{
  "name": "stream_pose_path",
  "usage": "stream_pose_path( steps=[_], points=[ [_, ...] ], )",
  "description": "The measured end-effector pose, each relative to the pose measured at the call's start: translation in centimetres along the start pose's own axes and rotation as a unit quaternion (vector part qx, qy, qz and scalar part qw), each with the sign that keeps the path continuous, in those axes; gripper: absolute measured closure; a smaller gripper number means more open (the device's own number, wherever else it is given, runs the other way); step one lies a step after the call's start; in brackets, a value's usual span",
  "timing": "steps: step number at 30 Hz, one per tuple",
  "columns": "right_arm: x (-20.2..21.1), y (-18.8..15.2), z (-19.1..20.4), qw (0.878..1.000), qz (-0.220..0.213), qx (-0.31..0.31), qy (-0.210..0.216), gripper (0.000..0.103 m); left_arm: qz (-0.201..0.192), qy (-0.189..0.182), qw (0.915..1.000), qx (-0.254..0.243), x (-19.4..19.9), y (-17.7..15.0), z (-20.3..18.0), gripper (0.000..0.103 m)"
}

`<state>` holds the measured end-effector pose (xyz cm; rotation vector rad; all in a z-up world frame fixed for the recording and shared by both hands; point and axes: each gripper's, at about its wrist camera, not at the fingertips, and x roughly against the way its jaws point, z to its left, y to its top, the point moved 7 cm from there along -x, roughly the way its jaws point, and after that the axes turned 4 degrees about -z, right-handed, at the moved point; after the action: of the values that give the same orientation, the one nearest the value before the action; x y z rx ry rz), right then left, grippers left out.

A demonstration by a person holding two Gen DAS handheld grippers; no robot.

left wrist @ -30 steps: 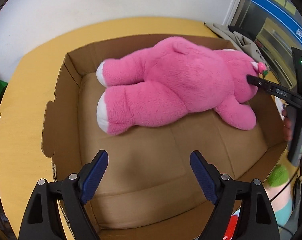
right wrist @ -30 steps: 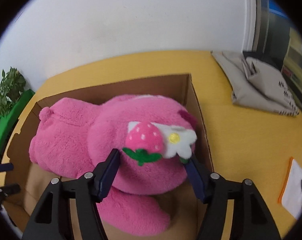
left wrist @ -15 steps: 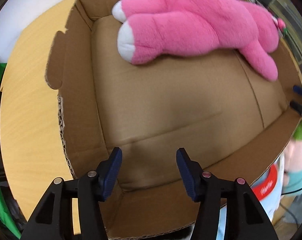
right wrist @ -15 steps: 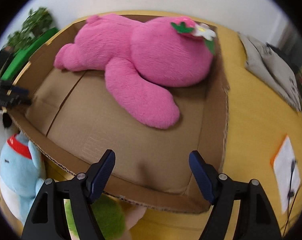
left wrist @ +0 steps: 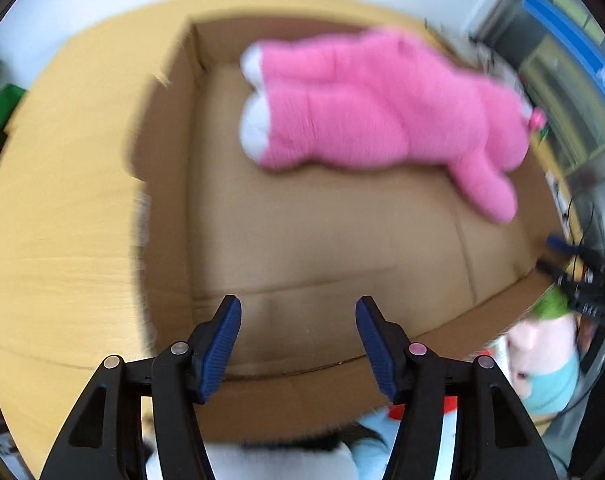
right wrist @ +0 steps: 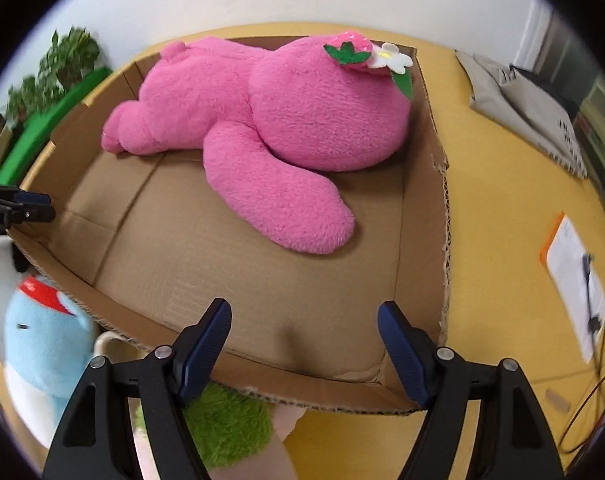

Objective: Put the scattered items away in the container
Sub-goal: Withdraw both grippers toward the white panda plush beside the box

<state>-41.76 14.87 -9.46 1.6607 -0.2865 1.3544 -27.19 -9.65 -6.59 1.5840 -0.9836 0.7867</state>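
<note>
Left gripper (left wrist: 298, 336) and right gripper (right wrist: 304, 340) are held spread, empty | pink toy (right wrist: 262, 120) is laid ahead in box (right wrist: 426, 152) | blue toy (right wrist: 42, 344) (outside, below-left) is judged next.

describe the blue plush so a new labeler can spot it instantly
Find the cardboard box on the yellow table, with the pink plush inside. The blue plush sits outside the box's near-left wall, beside a green-topped toy. It alone is pale blue with a red band at the neck.
</note>
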Motion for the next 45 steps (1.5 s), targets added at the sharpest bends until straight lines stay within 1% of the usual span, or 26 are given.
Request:
stream_pose_path(
  steps=[2,4,5,6,7,8,10,11,14,18,21,22,24,26,29,31,34,35,37,39,41,45],
  points=[
    [2.2,-0.4,0.3,1.0,-0.025,-0.014,0.013,0.024,-0.047,0.001,0.9989,0.004,3.3,0.0,-0.4,0.034],
    [5.8,-0.9,1.3,0.996,-0.08,-0.013,0.024,0.022,-0.101,0.003,0.9948,0.006,7.0,-1.1,-0.5,0.015],
    [7.4,-1.2,1.8,0.994,-0.103,-0.015,0.029,0.02,-0.136,0.009,0.9906,0.008,9.3,-1.9,-1.0,0.011],
    [9.1,-1.7,2.4,0.991,-0.128,-0.016,0.033,0.018,-0.163,0.011,0.9866,0.01,10.7,-2.4,-1.4,0.004],
    [10.8,-2.3,3.1,0.988,-0.149,-0.016,0.035,0.017,-0.189,0.011,0.9819,0.011,12.2,-3.2,-1.8,0.0],
    [12.3,-3.1,3.8,0.985,-0.167,-0.014,0.036,0.017,-0.217,0.011,0.976,0.013,13.8,-4.3,-2.6,0.0],
    [14.4,-4.7,5.3,0.981,-0.19,-0.008,0.044,0.015,-0.259,0.021,0.9656,0.018,15.9,-6.2,-4.0,0.0],
    [15.2,-5.5,6.0,0.979,-0.197,-0.006,0.048,0.013,-0.271,0.024,0.962,0.018,16.5,-7.0,-4.2,0.0],
    [17.0,-7.8,7.6,0.975,-0.216,-0.01,0.048,0.012,-0.302,0.044,0.9523,0.008,17.8,-10.3,-5.9,0.0],
    [18.8,-11.3,9.0,0.97,-0.231,-0.023,0.069,0.012,-0.317,0.064,0.9463,0.0,18.3,-14.2,-7.1,0.0],
    [19.3,-12.9,8.9,0.971,-0.232,-0.027,0.06,0.012,-0.323,0.08,0.9429,-0.011,17.5,-16.5,-7.4,0.0],
    [19.2,-13.3,9.0,0.971,-0.231,-0.021,0.052,0.012,-0.323,0.081,0.9429,-0.012,17.1,-17.0,-7.3,0.0],
    [18.7,-13.7,9.0,0.972,-0.23,-0.011,0.044,0.012,-0.316,0.069,0.9463,-0.015,16.2,-17.8,-7.3,0.0],
    [17.8,-13.9,8.9,0.973,-0.226,-0.006,0.044,0.012,-0.314,0.058,0.9477,-0.016,15.7,-18.3,-7.3,0.0],
    [16.4,-14.1,8.6,0.974,-0.217,-0.012,0.071,0.012,-0.319,0.063,0.9457,-0.007,15.3,-18.8,-7.0,0.0],
    [15.3,-14.0,8.2,0.975,-0.208,-0.019,0.078,0.012,-0.32,0.065,0.9451,0.005,15.1,-18.9,-6.5,0.0],
    [13.8,-13.5,8.0,0.978,-0.191,-0.022,0.076,0.012,-0.332,0.057,0.941,0.032,15.5,-18.9,-5.5,0.0],
    [13.5,-13.4,8.2,0.979,-0.189,-0.02,0.073,0.012,-0.335,0.06,0.9395,0.041,15.7,-19.0,-5.1,0.0],
    [13.3,-13.1,8.8,0.98,-0.189,-0.015,0.067,0.012,-0.333,0.076,0.9382,0.059,15.7,-19.3,-3.7,0.0],
    [13.5,-12.9,9.9,0.979,-0.189,-0.009,0.077,0.012,-0.327,0.079,0.9388,0.073,15.5,-19.9,-2.4,0.0],
    [13.8,-13.0,11.2,0.977,-0.192,-0.003,0.09,0.012,-0.323,0.071,0.9401,0.084,15.3,-20.4,-1.3,0.0],
    [13.8,-13.4,12.7,0.978,-0.191,-0.001,0.086,0.012,-0.317,0.048,0.9422,0.098,14.7,-20.5,0.5,0.0]
  ],
)
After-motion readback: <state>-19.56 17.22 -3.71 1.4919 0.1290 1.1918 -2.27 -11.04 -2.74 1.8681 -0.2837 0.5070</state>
